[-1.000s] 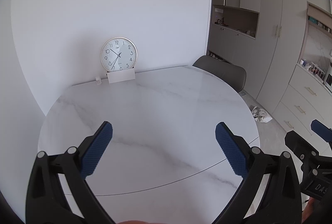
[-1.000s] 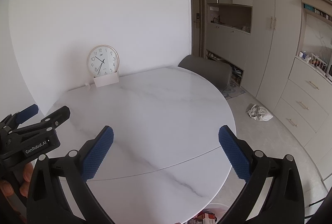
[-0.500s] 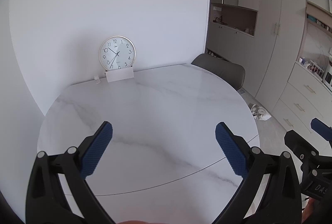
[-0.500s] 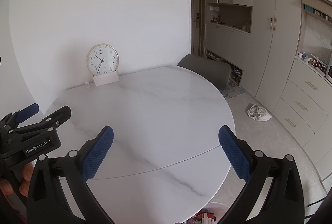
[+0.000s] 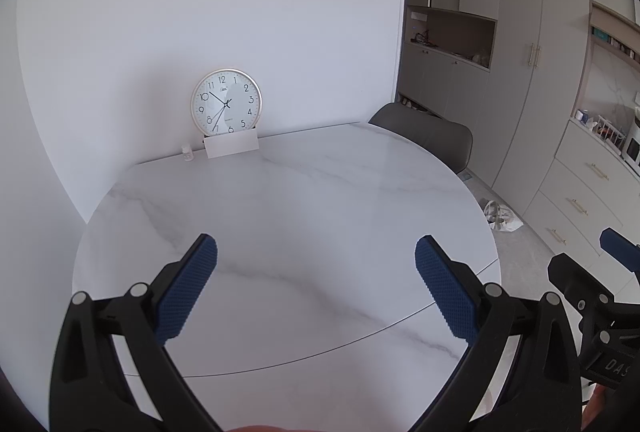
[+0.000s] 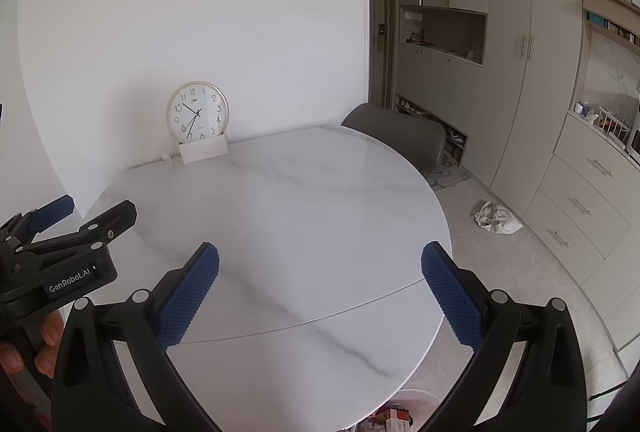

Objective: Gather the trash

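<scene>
Left gripper (image 5: 316,288): lower centre of the left wrist view, blue pads spread wide apart, nothing between them, hovering above the desk (image 5: 304,216); seen again at the lower left edge of the right wrist view, held in a hand (image 6: 24,348). Small white bottle (image 5: 187,153): upper left of centre, on the desk against the wall. Clock (image 5: 226,102): round, gold-rimmed, upright against the wall behind a white card holder (image 5: 231,145), just right of the bottle. Right gripper (image 6: 320,288): lower centre of its own view, pads likewise wide apart and empty, over the desk's near edge. Bin (image 6: 400,416): bottom centre of the right wrist view, below the desk edge, coloured wrappers inside. Grey chair (image 6: 400,140): right of centre, tucked at the desk's far side. Crumpled white bag (image 6: 496,218): the trash, on the floor at right, near the cabinet drawers (image 6: 580,208), well apart from both grippers.
</scene>
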Tool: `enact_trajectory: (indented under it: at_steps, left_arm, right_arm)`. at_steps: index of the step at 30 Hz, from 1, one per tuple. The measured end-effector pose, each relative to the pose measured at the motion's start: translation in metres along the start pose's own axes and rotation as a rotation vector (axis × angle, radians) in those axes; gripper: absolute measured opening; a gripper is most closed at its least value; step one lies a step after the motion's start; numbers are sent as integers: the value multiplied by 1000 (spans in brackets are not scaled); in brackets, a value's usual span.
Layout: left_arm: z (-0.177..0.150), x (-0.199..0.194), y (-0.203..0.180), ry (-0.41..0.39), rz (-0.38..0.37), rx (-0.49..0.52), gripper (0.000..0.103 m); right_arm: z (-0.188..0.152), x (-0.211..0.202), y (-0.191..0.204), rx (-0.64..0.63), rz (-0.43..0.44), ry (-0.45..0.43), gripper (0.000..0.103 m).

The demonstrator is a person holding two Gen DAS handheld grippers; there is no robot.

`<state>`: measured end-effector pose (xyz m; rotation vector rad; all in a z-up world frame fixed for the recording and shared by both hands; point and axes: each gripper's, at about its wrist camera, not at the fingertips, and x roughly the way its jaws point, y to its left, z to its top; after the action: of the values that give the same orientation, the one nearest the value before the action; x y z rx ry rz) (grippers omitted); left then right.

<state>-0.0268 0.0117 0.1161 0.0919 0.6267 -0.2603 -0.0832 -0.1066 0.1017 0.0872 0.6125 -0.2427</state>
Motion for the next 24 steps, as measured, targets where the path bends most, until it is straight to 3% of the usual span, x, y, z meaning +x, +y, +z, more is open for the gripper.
enact_trajectory:
  at_steps: [24]
  left_arm:
    - [0,2,3,5,3,-3,95]
  right_arm:
    - [-4,-3,-4,-1,-2,7,101]
